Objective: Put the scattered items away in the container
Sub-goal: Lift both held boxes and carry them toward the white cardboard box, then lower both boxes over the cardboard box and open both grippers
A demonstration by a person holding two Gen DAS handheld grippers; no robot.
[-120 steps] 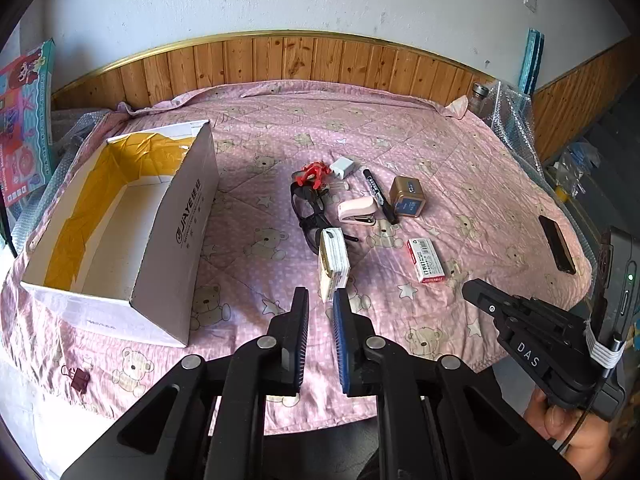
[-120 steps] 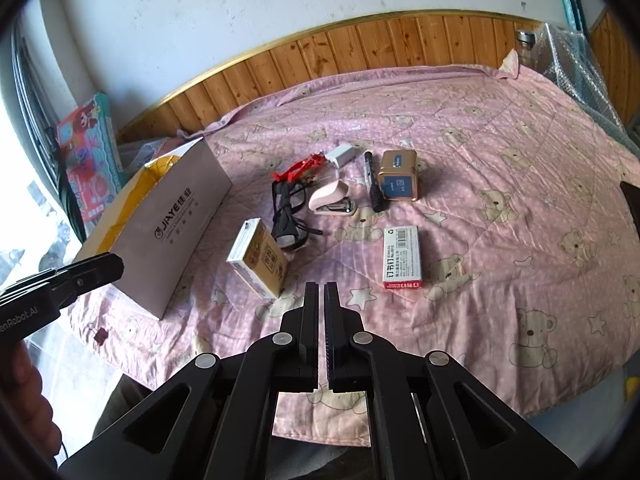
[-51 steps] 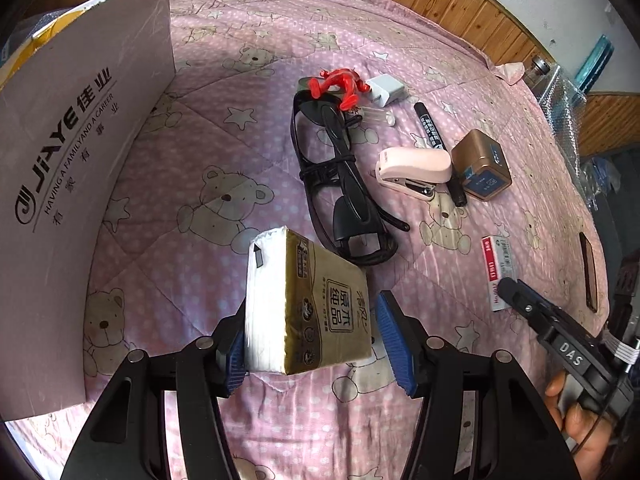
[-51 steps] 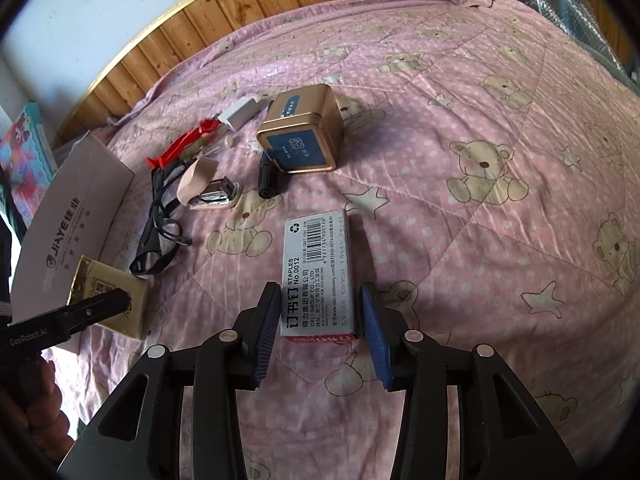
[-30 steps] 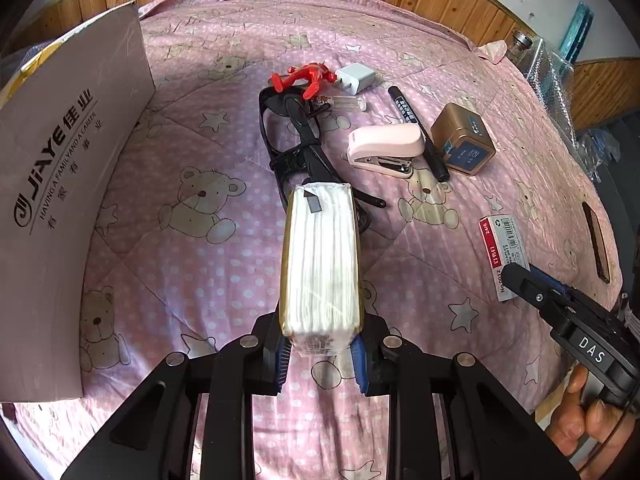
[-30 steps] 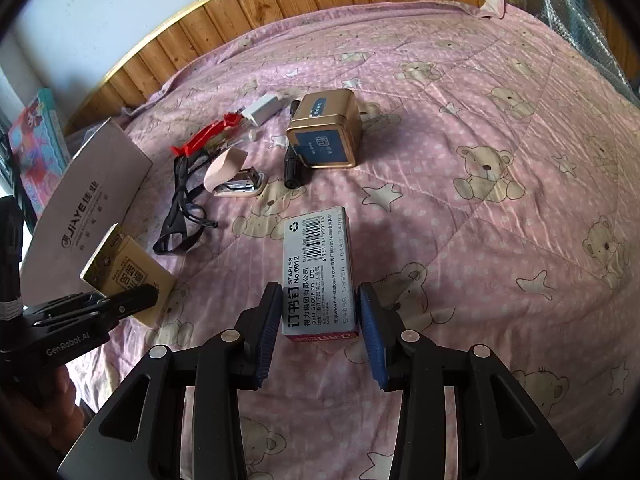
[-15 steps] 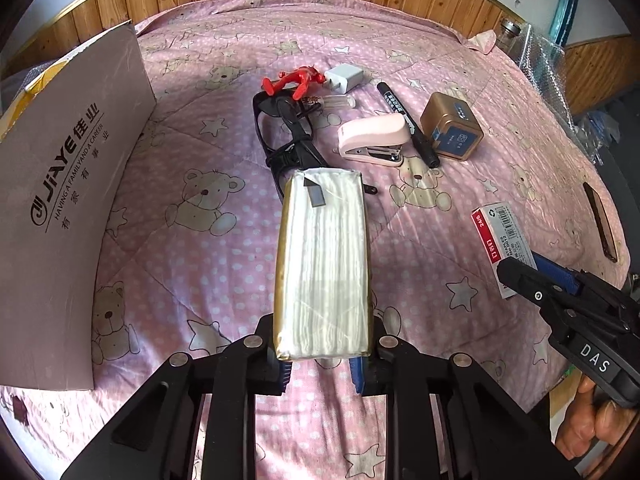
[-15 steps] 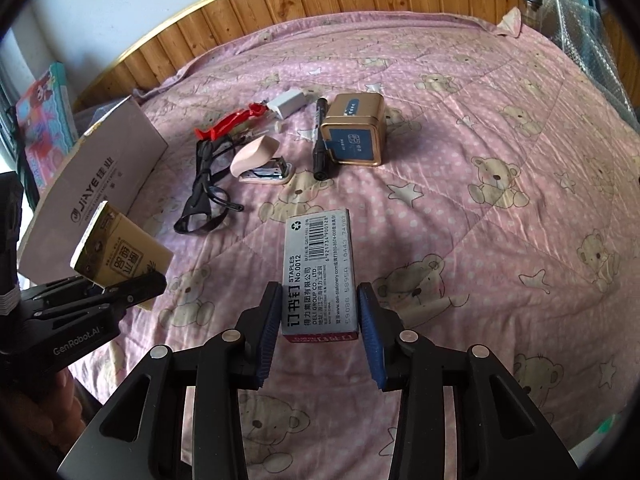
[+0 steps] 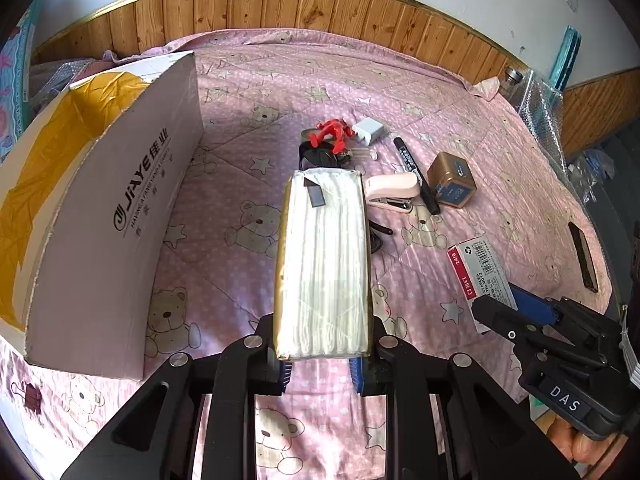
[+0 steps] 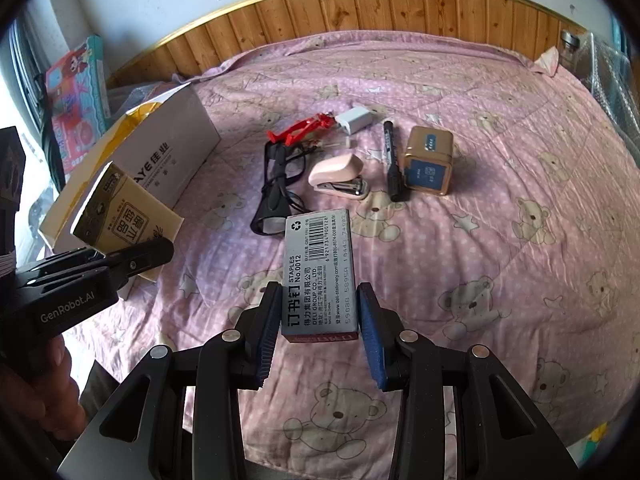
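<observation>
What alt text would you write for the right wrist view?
The right claw grips a staples box above a pink bedspread. Beyond it lie glasses, a stapler, a marker and a gold tin; at left, a tissue pack by the cardboard box.

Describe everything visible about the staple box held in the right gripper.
The staple box is a small flat cardboard carton, grey on its upturned face with a red end toward the camera. Print reads "STAPLES No.0012", with Chinese characters, a barcode and a recycling mark. It looks closed and undamaged. The right gripper clamps its long sides near the red end, holding it roughly level above the pink bear-print quilt, touching nothing else. In the left wrist view it shows a "24/6" marking.
</observation>
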